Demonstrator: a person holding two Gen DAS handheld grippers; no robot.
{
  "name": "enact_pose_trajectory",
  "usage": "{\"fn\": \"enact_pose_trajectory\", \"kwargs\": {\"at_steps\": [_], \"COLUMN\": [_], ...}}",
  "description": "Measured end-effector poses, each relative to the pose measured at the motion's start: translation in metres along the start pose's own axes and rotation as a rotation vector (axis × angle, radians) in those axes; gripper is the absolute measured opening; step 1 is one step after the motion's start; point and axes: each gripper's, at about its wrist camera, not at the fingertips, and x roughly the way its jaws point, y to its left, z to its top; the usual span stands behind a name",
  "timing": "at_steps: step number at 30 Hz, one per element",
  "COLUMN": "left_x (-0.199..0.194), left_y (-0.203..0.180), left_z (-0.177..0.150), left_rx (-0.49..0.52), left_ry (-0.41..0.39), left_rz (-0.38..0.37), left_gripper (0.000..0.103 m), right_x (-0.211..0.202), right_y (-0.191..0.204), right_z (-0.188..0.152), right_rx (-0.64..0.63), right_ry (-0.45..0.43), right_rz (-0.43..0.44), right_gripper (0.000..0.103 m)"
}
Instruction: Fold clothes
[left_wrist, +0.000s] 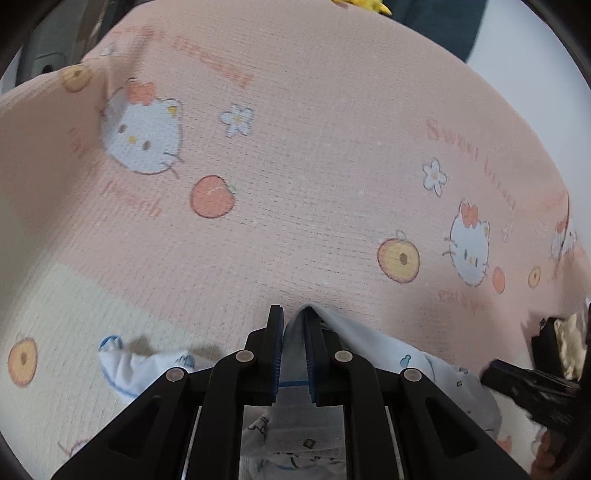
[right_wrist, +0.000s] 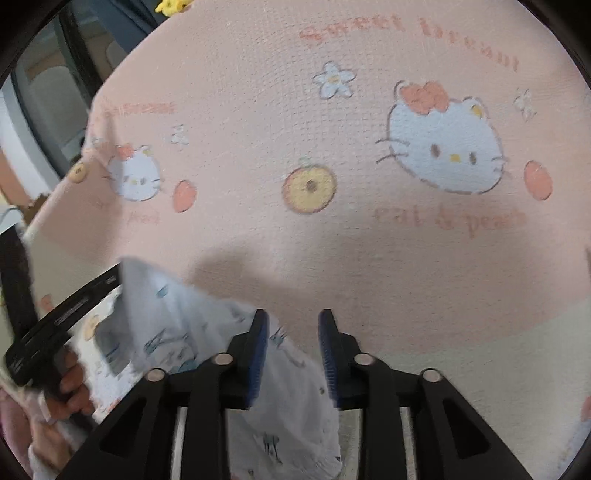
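Between the blue pads of the left tool (left_wrist: 293, 314) a fold of the pale blue-white garment (left_wrist: 373, 350) is clamped, its printed cloth draping to both sides of the fingers and hanging beneath them. That tool's jaws are nearly together, clenched on the fabric. Seen from the right wrist, the same garment (right_wrist: 207, 332) spreads from the lower left of the view across to the right tool (right_wrist: 293, 319), where it lies behind the left finger and runs under the gap between the two. The right tool's jaws stand apart and its pads do not press on the cloth; it is released.

Under the garment lies a pink waffle-weave blanket (left_wrist: 314, 147) printed with white cat faces, orange and yellow fruit, small flowers and reddish lettering. It fills most of both views, and a paler cream band (right_wrist: 517, 354) runs along its near edge. What carries the blanket cannot be told.

At the lower left of the right wrist view, a hand (right_wrist: 68, 391) grips the black handle of the left tool, with a pale pink sleeve (right_wrist: 22, 439) below it. At the far edge of the blanket, a small yellow object (right_wrist: 173, 5) shows only in part.
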Motion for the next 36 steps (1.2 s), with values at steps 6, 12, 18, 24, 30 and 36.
{"fn": "enact_pose_trajectory", "kwargs": {"at_steps": [6, 12, 18, 24, 30, 36], "left_x": [0.01, 0.023, 0.017, 0.025, 0.028, 0.028], "left_y": [0.015, 0.039, 0.044, 0.052, 0.057, 0.058], "left_z": [-0.003, -0.009, -0.01, -0.017, -0.02, -0.019], "left_rx": [-0.066, -0.168, -0.113, -0.108, -0.137, -0.142], "left_ry": [-0.007, 0.032, 0.019, 0.058, 0.069, 0.088], "left_rz": [0.022, 0.018, 0.037, 0.065, 0.048, 0.031], "left_gripper": [0.01, 0.01, 0.01, 0.01, 0.01, 0.01], "right_x": [0.013, -0.001, -0.014, -0.013, -0.003, 0.02], "right_y": [-0.003, -0.014, -0.009, -0.003, 0.024, 0.035], "right_z": [-0.015, -0.025, -0.044, -0.061, -0.071, -0.077], "right_rx": [0.025, 0.027, -0.091, -0.215, -0.396, -0.474], "right_ry": [0.166, 0.173, 0.178, 0.189, 0.193, 0.23], "right_rz": [0.116, 0.049, -0.037, -0.076, -0.082, -0.132], "right_gripper": [0.076, 0.076, 0.076, 0.076, 0.076, 0.076]}}
